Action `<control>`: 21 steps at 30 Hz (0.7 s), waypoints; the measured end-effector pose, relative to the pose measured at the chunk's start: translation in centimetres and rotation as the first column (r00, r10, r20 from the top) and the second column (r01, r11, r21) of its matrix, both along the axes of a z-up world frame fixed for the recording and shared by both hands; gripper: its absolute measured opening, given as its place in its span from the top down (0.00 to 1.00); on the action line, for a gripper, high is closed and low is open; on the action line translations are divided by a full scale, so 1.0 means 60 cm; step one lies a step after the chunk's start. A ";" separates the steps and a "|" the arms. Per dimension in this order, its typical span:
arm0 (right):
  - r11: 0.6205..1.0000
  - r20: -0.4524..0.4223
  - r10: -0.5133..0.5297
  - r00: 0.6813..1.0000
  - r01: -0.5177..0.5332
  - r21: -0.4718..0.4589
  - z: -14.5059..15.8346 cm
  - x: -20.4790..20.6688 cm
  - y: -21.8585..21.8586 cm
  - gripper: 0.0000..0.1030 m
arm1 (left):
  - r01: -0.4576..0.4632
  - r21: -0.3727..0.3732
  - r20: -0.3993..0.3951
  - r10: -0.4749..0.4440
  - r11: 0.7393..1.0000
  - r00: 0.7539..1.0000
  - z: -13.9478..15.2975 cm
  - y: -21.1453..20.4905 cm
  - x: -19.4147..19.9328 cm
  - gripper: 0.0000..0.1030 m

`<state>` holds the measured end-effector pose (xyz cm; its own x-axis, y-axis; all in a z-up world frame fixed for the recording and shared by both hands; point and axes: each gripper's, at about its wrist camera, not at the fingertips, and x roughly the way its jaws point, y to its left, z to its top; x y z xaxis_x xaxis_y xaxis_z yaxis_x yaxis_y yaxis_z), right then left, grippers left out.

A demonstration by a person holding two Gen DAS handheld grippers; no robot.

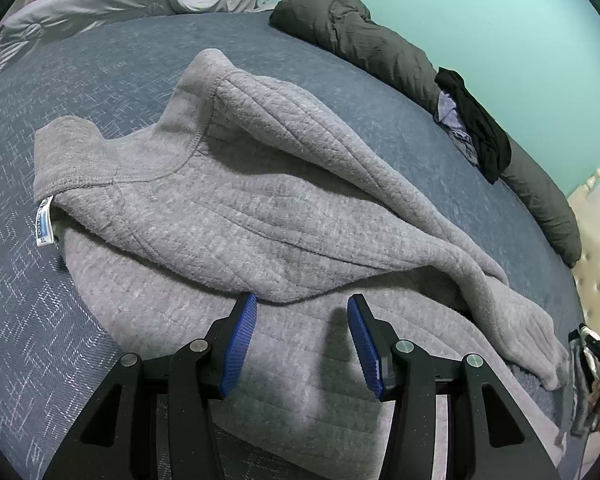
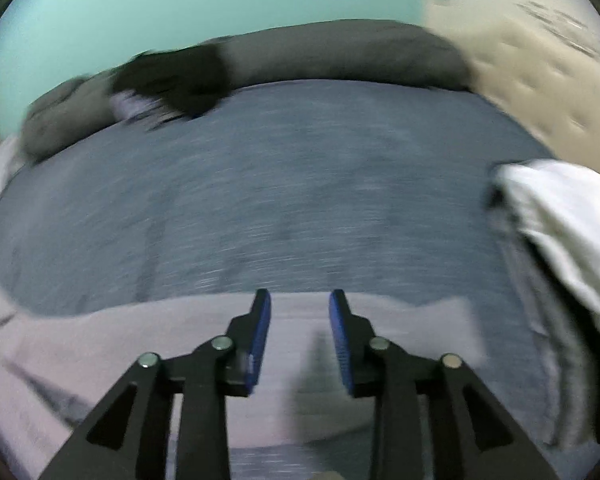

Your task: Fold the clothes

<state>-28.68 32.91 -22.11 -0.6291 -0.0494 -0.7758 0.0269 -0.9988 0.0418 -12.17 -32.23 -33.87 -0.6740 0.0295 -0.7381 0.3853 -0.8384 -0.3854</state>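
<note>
Left tool [image 1: 302,302]: blue-padded fingers spread apart with nothing between them, poised over the near part of the garment, tips at the edge of a folded-over layer.
Right tool [image 2: 299,298]: fingers likewise parted and empty, hovering over a pale grey stretch of cloth; the view is smeared by motion.
Task's thing: a grey ribbed fleece sweater with a high collar [image 1: 236,208] lies on the dark blue patterned bed sheet [image 1: 112,64], one sleeve [image 1: 380,184] laid across the body towards the right, collar away to the left with a white label [image 1: 45,222] showing.
Fold state: partly doubled over; whether this is a fold under way or a loose heap being spread, the pictures do not settle.
Handling: probably soft, thick, limp and light; fleece should grip the pads well, but layers will drag together. Best taken at a seam, cuff or hem edge, pinching one layer only.
Left view only: the sweater's whole shape, a rolled dark grey blanket [image 1: 352,36] and black clothing [image 1: 476,120] by the teal wall.
Right view only: a white folded cloth [image 2: 560,220] at the bed's right side and a beige tufted headboard [image 2: 540,72].
</note>
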 end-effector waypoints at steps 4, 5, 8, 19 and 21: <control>0.979 0.025 0.199 0.980 -0.198 -0.036 -0.016 -0.005 -0.109 0.58 | 0.002 -0.006 -0.003 -0.002 1.000 1.000 0.002 -0.001 -0.001 0.50; 0.971 0.031 0.236 0.971 -0.235 -0.047 -0.021 -0.004 -0.141 0.58 | 0.002 -0.009 -0.004 -0.002 1.000 1.000 0.003 -0.001 -0.001 0.50; 0.945 0.043 0.317 0.947 -0.312 -0.093 -0.034 -0.015 -0.230 0.58 | 0.005 -0.016 -0.007 -0.005 1.000 1.000 0.005 -0.003 -0.002 0.50; 0.811 0.098 0.584 0.806 -0.577 -0.094 -0.054 -0.059 -0.500 0.56 | -0.024 -0.067 -0.004 0.024 0.997 1.000 0.015 -0.021 0.013 0.47; 0.774 0.112 0.633 0.766 -0.629 -0.072 -0.063 -0.058 -0.542 0.54 | -0.027 -0.064 0.000 0.027 0.998 1.000 0.012 -0.024 0.014 0.46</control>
